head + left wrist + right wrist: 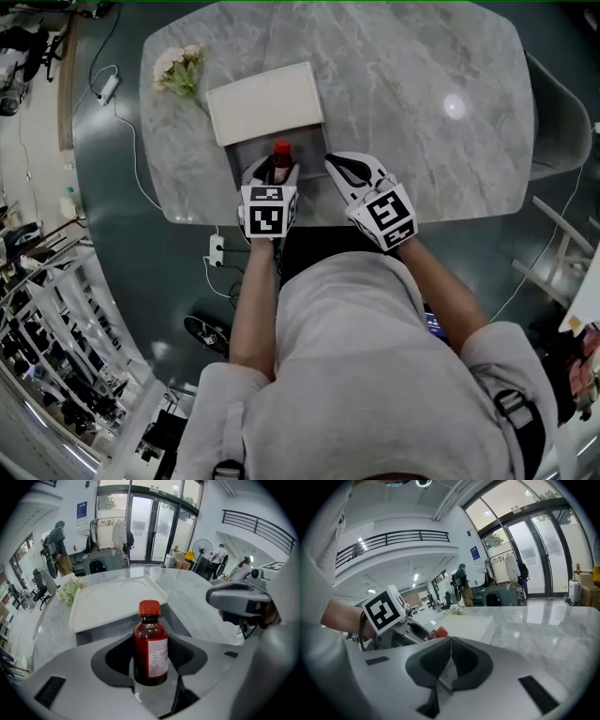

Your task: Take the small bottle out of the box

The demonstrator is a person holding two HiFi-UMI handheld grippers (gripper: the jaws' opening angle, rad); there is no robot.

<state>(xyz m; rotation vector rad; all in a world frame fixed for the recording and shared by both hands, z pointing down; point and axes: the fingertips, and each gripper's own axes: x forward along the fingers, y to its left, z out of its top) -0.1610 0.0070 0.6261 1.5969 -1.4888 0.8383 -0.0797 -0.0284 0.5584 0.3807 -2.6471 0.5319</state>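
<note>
There is one small bottle (151, 644), dark red with a red cap, and it stands upright between the two jaws of the left claw (275, 176), which are closed on its sides at label height. In the head view the bottle sits over the open grey part of the one box (246, 155), at the side nearest the person. I cannot tell whether its base is clear of the box. The box's single white lid (265, 101) lies flat behind it, on the far side. The right claw (451, 656) is just beside the left one, near the box's right edge, with its two jaws pressed together and nothing between them. From its own view the left claw's marker cube (384, 609) and the bottle's red cap show at its left. One bunch of pale flowers (178, 70) lies on the grey marble worktop (422, 103), near the lid's left corner.
</note>
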